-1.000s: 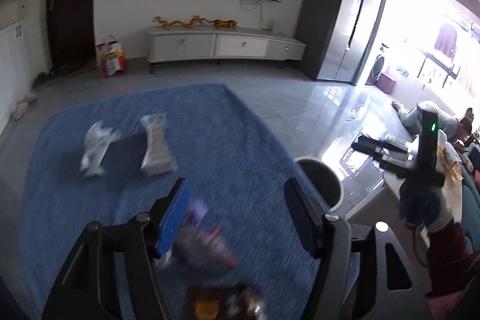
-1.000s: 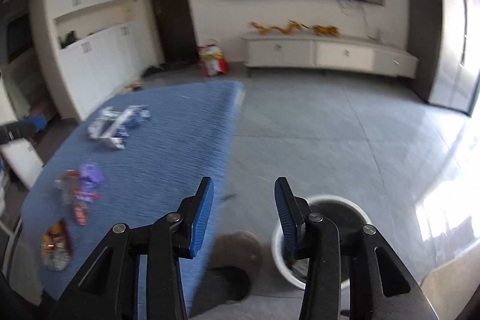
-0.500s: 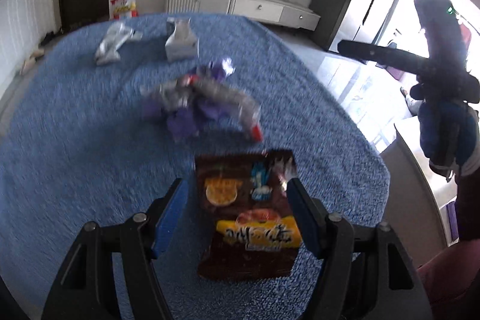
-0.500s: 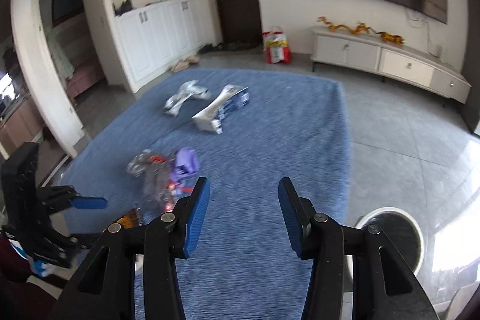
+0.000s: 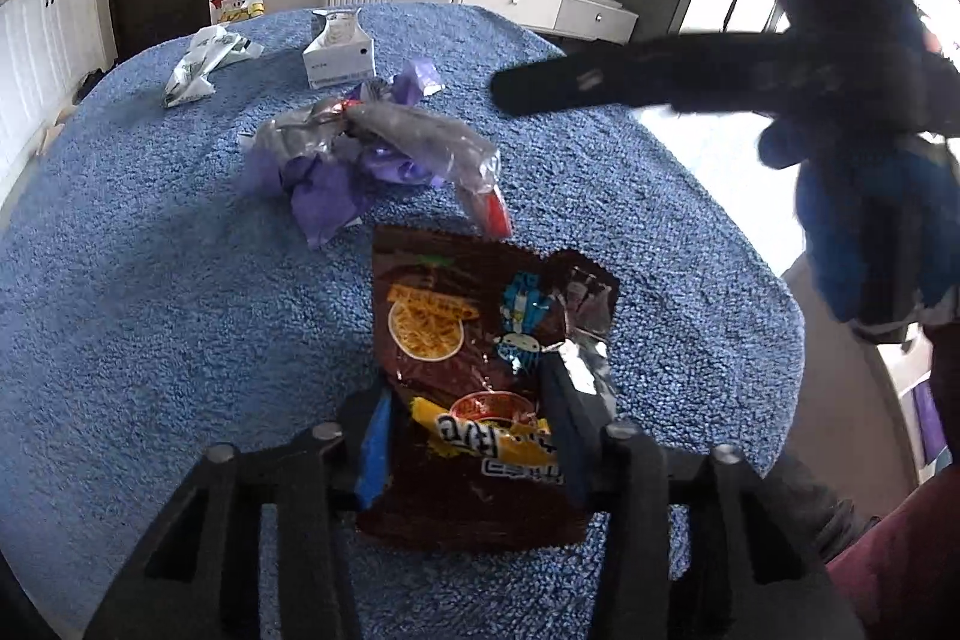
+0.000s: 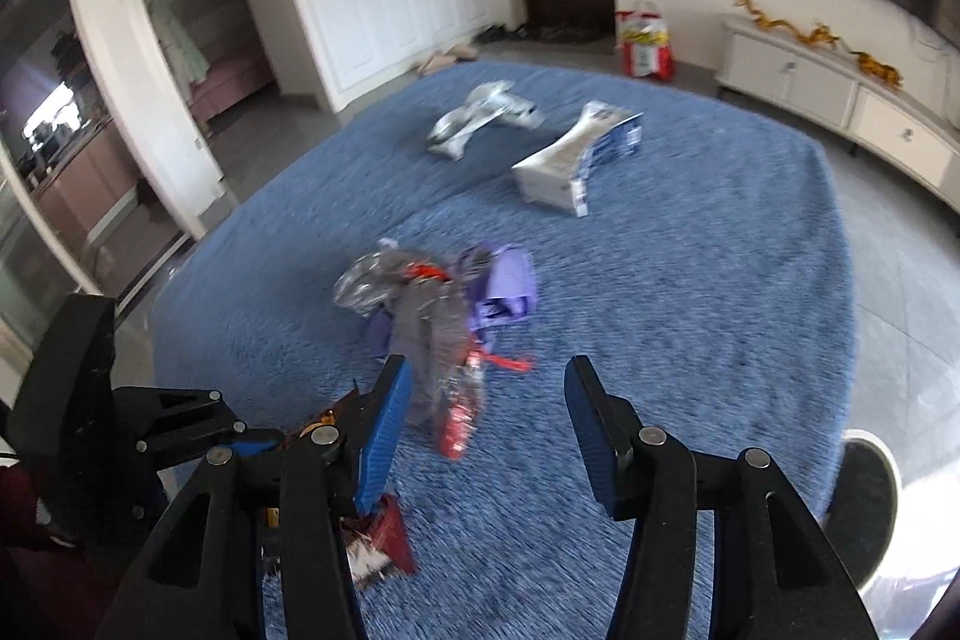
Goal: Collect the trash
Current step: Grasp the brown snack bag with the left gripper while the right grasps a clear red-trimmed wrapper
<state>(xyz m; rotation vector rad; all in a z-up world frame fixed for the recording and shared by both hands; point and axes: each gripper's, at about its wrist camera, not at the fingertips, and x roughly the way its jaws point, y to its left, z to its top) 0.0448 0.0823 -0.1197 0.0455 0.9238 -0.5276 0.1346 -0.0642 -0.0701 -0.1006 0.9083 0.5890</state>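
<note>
Straddling the near end of a brown snack bag [image 5: 474, 340], the left tool [image 5: 465, 436] sits low over the blue rug [image 5: 150, 280], its fingers spread to either side of the bag with the blue pad of one finger [image 5: 373, 451] beside the bag's left edge; whether the pads touch the foil cannot be told; the bag lies flat on the rug, its torn silver corner beside the other finger.

Just beyond the bag lies a crumpled heap of purple and silver wrappers [image 5: 360, 148] with a red strip at its near end, close to the bag's far edge; farther back a white carton [image 5: 339, 52] stands on the rug, and a crumpled white wrapper [image 5: 201, 61] lies to its left, apart from it.

The right tool [image 6: 489, 418] hovers above the rug with its fingers spread wide and nothing between them; from its wrist view the purple and silver heap sits just ahead of the left finger, the carton and the white wrapper lie well beyond, and the picture is blurred; a corner of the brown bag shows beneath that finger; a white-rimmed bin [image 6: 864, 508] stands on the tiled floor just off the rug's edge at the right; the left tool's dark frame is seen at lower left, and in the left wrist view the right tool crosses the upper right, out of focus.
</note>
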